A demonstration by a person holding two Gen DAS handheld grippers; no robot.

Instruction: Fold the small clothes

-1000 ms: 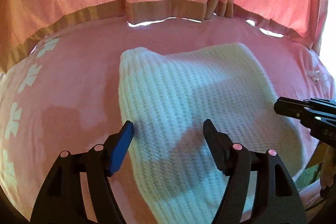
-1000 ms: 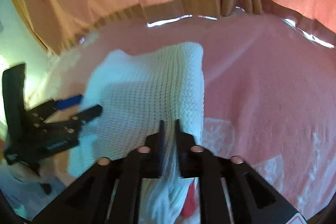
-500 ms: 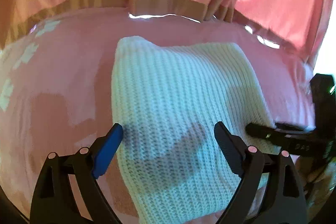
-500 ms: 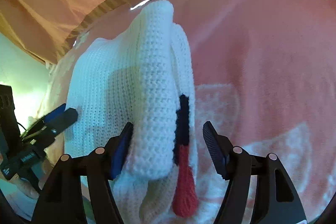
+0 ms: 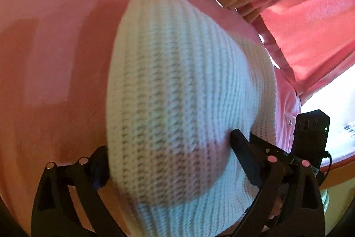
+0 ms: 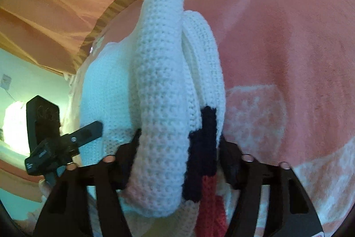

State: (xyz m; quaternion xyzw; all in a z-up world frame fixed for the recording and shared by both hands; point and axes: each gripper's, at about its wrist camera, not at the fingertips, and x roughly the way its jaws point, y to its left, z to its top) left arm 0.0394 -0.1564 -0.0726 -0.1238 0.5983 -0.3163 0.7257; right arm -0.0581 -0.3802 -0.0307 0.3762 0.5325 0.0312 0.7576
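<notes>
While white knit garment [image 5: 184, 103] lies folded on pink bedspread [image 5: 55, 48], my left gripper [image 5: 168, 157] spread wide, straddling its near edge; my right gripper [image 6: 177, 148] likewise parted around thick fold, nothing clamped.

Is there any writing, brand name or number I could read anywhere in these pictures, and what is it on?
No text can be read.
Left gripper: pale lettering on its black body, too small and blurred to read.
White sweater: no label or print shows, only a black and red knitted patch in the right wrist view.
Pink blanket: pale woven shapes, no words.
Curtain: plain.
</notes>
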